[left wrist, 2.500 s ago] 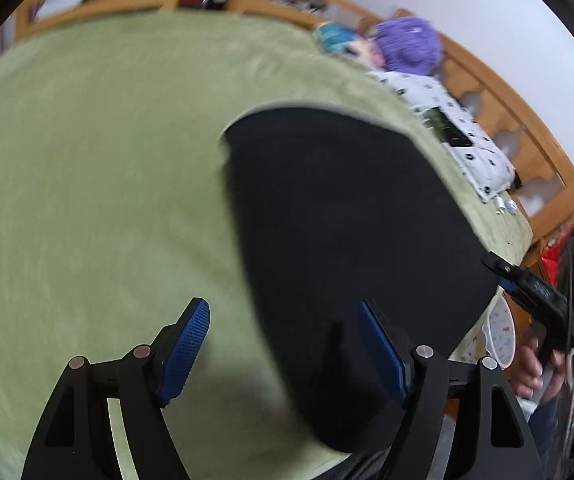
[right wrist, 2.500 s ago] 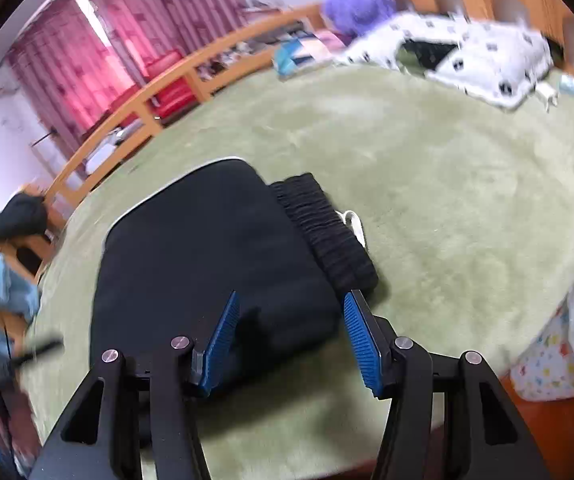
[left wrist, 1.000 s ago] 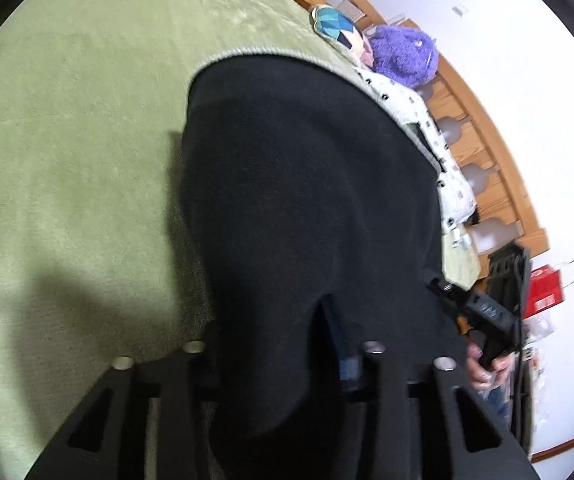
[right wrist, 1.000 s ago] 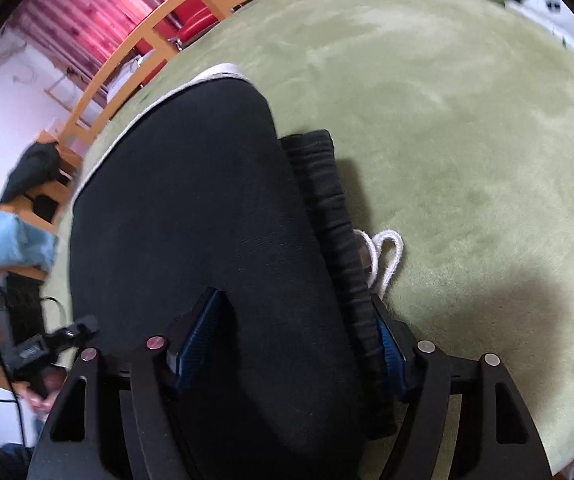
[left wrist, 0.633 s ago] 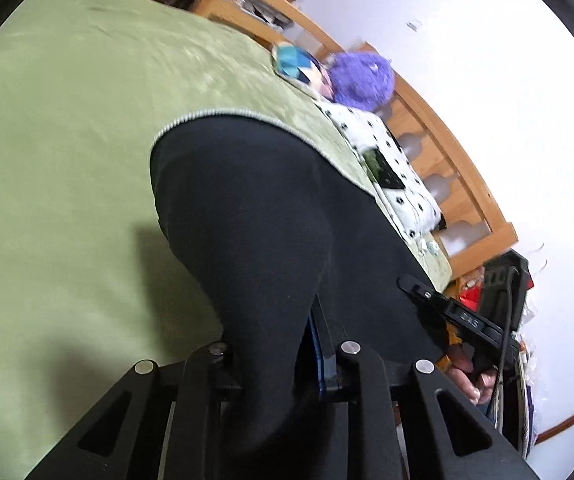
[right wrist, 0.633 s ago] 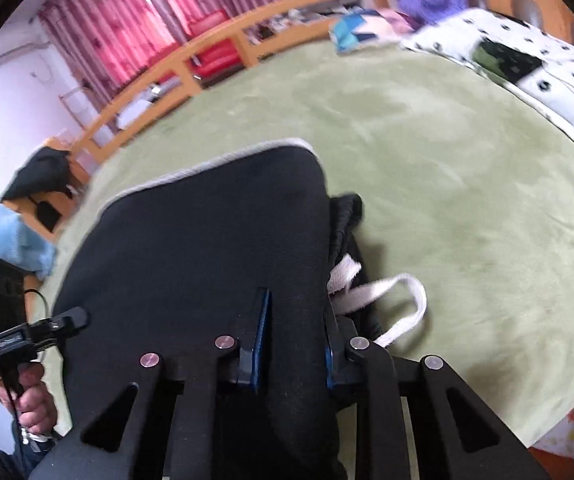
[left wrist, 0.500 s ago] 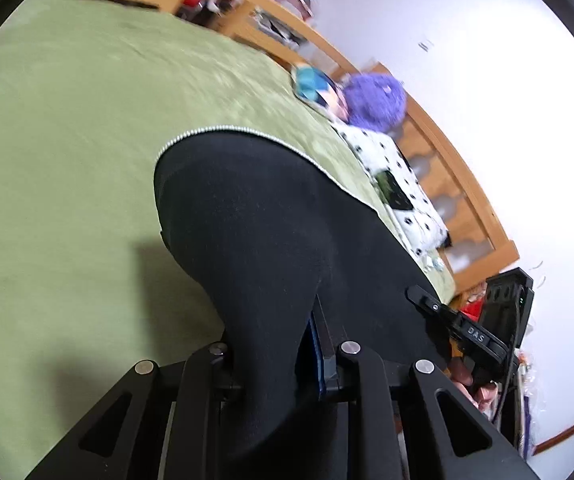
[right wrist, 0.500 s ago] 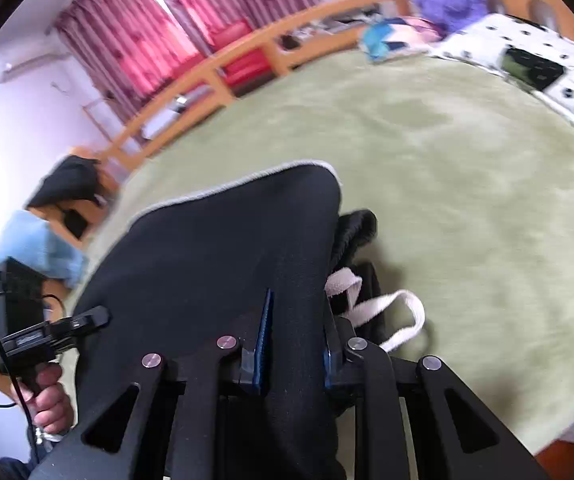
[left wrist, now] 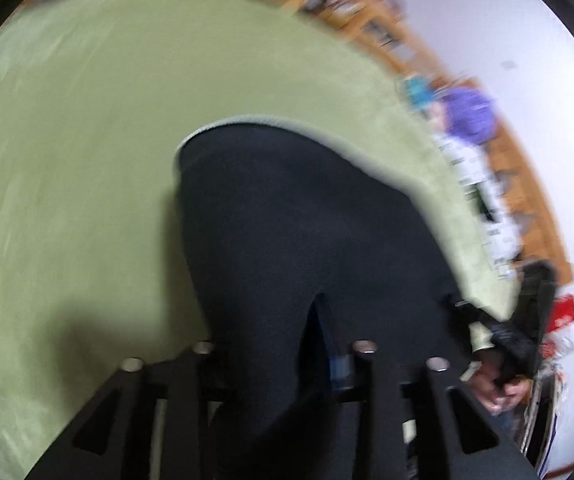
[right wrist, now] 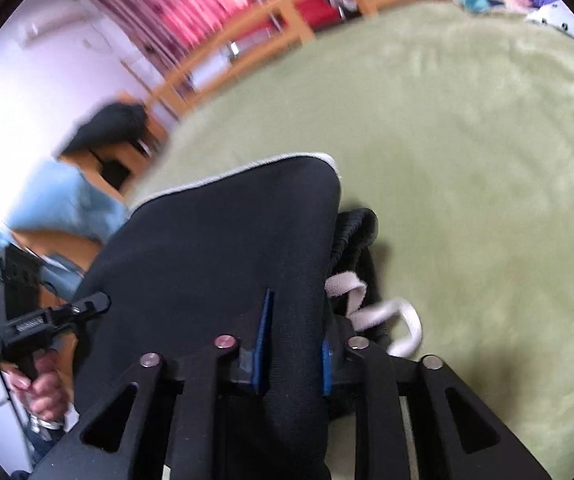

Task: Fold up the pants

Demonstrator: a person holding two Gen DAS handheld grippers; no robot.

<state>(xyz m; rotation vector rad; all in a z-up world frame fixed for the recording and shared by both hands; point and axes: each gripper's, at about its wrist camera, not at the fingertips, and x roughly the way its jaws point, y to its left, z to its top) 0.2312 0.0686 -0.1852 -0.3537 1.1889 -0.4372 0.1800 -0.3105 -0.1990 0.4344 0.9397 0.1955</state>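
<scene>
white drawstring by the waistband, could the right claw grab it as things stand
Probably not yet: the right claw is shut on the black fabric pants. The white drawstring loop lies uncovered just right of it.

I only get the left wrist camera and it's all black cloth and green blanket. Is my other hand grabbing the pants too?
Observer: Yes. The right tool is shut on the black pants, pinching a fold between its blue pads.
Operator: Is anything hanging out of the pants?
Observer: A white drawstring loops out beside the right tool, by the ribbed waistband.
Operator: What's behind my left hand?
Observer: Red curtains behind a wooden bed rail.
Operator: Anything else?
Observer: Something light blue sits off the edge of the green blanket.
</scene>
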